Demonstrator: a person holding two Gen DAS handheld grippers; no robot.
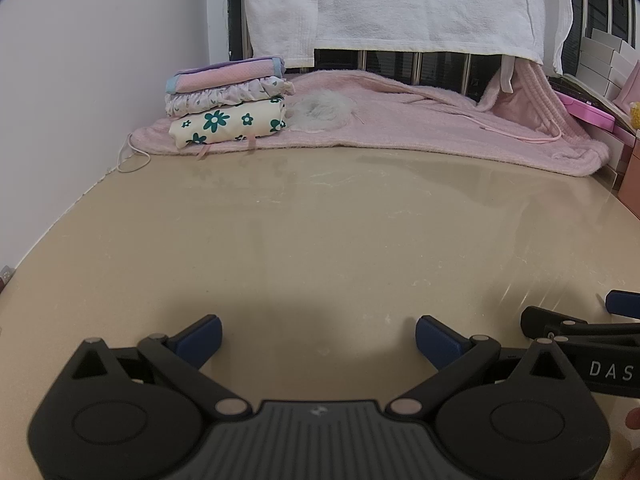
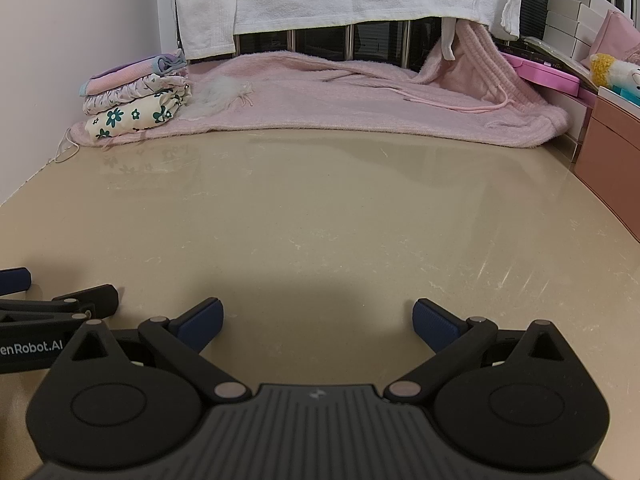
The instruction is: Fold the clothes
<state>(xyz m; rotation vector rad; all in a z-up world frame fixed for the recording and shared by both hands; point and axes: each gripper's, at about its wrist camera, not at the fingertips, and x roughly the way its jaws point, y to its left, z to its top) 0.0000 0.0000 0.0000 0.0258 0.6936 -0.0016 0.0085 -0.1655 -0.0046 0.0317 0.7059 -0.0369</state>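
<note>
Closest to the lens in both views is the gripper itself: the left gripper (image 1: 319, 334) and the right gripper (image 2: 318, 318) each have their blue-padded jaws spread wide with nothing between them, only bare beige tabletop (image 1: 320, 232) underneath. The two sit side by side; the left view catches the right gripper's black linkage and a blue pad at its right edge, plus a sliver of a hand (image 1: 633, 420) in the bottom right corner, which the right view doesn't have. The right view instead shows the left gripper's body poking in at its left edge, and a fluffy yellow-and-white toy (image 2: 612, 69) over by the pink boxes (image 2: 540, 72), barely visible from the other side. The pink sweater (image 1: 400, 120) lies well apart from both grippers, spread flat across the far side of the tabletop, fuzzy knit with drawstrings trailing over it and one part climbing the rail behind. At the sweater's left end sits a stack of folded clothes (image 1: 228, 106): cream with green flowers at the bottom, a ruffled print in the middle, pink mesh on top. Right beside the stack is a grey-white fluffy pompom (image 1: 324, 112). A white towel (image 1: 400, 4) hangs above the sweater.
</note>
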